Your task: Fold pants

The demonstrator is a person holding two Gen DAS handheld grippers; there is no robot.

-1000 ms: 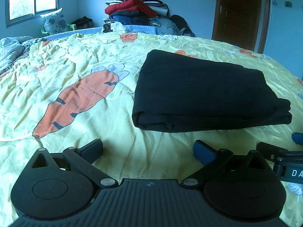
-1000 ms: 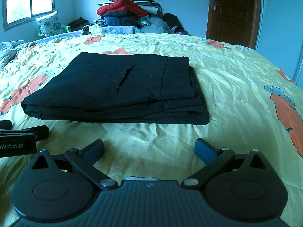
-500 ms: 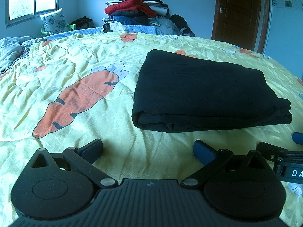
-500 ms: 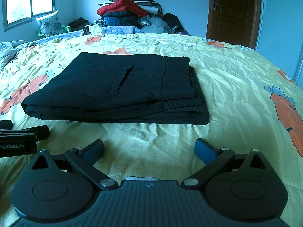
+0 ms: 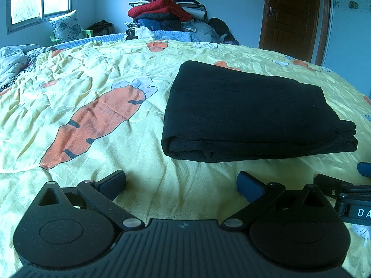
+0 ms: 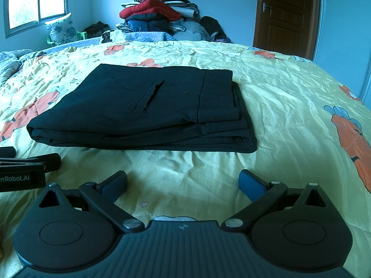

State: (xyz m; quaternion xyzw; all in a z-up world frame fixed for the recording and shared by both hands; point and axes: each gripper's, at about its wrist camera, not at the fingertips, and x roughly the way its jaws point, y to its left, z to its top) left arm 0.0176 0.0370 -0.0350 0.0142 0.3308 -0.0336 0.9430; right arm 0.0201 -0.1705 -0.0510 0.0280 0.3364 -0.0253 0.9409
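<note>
The black pants [image 5: 250,115] lie folded into a flat rectangle on the yellow carrot-print bedspread [image 5: 92,88]. In the right wrist view the pants [image 6: 148,106] show a slit pocket on top and stacked layers at the right edge. My left gripper [image 5: 182,183] is open, low over the bedspread, a short way in front of the pants' near left corner. My right gripper [image 6: 183,183] is open too, just before the pants' near edge. Nothing sits between either pair of fingers. Each gripper's fingers show at the edge of the other's view.
A tall pile of clothes [image 5: 167,16] stands at the far end of the bed. A floral pillow [image 5: 66,26] sits under the window at the far left. A brown door [image 5: 294,16] is at the far right. Rumpled bedding [image 5: 14,58] lies at the left edge.
</note>
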